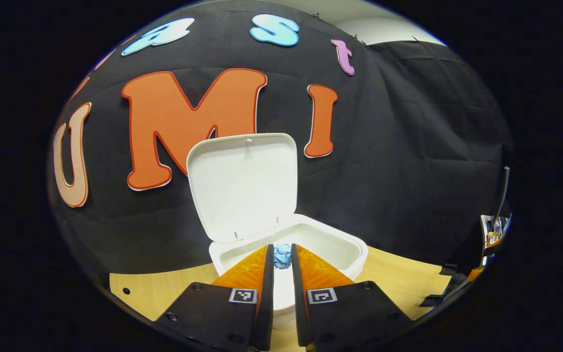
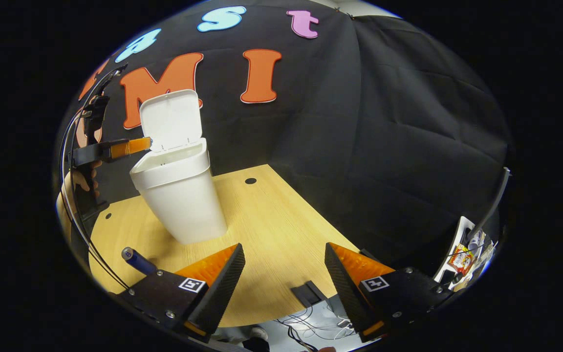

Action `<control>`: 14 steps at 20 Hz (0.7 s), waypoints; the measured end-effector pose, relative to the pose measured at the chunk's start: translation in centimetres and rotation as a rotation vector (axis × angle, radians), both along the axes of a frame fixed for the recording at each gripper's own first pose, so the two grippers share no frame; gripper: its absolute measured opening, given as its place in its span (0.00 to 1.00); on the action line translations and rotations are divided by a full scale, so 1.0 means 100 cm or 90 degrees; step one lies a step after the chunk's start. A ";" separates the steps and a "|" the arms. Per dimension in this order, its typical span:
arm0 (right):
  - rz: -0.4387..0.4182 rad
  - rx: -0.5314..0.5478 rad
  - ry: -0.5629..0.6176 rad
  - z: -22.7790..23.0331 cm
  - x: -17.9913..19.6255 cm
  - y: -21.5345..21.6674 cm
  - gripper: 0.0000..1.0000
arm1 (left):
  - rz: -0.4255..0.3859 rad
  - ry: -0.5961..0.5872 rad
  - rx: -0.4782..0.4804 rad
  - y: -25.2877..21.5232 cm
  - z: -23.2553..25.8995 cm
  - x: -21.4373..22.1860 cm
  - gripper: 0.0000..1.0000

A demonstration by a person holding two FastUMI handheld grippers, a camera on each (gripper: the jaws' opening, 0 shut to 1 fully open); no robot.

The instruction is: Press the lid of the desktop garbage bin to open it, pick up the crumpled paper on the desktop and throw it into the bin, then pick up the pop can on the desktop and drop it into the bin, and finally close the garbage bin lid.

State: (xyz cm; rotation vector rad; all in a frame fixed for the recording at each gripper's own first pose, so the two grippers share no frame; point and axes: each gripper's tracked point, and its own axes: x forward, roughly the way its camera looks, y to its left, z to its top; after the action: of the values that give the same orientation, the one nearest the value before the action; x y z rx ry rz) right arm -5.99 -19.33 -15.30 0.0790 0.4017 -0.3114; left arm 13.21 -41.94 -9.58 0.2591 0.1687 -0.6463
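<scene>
The white desktop bin (image 1: 347, 247) stands with its lid (image 1: 242, 186) swung up and open. My left gripper (image 1: 282, 250) hangs over the bin's mouth, shut on a bluish crumpled paper (image 1: 282, 257) pinched between its fingertips. In the right gripper view the same bin (image 2: 184, 200) and raised lid (image 2: 170, 117) stand at the left. The left gripper (image 2: 145, 143) reaches over the rim there, held by a hand (image 2: 82, 182). A blue pop can (image 2: 137, 261) lies on its side on the table, in front of the bin. My right gripper (image 2: 285, 254) hovers open above the table, holding nothing.
The wooden table (image 2: 271, 220) has a small hole (image 2: 250, 181) behind the bin. A black bracket (image 2: 308, 293) sits at its front edge, with cables below. Colourful packets (image 2: 462, 256) lie on a tray at the far right.
</scene>
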 end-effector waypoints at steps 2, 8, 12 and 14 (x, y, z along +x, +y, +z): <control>-0.002 0.004 0.004 -0.003 -0.002 -0.001 0.99 | 0.005 0.000 -0.003 -0.001 -0.004 0.003 0.30; 0.010 0.000 0.007 -0.003 0.001 0.005 1.00 | 0.038 -0.003 -0.033 0.015 0.000 0.004 1.00; 0.029 -0.002 0.006 -0.001 0.005 0.016 1.00 | 0.068 -0.037 -0.049 0.035 0.016 0.003 1.00; 0.046 -0.005 0.004 0.001 0.009 0.026 1.00 | 0.087 -0.042 -0.050 0.050 0.020 0.003 0.98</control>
State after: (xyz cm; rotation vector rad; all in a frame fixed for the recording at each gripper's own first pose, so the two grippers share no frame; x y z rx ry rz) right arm -5.04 -16.70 -15.25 0.0559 0.4089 -0.2428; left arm 13.53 -36.90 -7.57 0.1919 0.0958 -0.5074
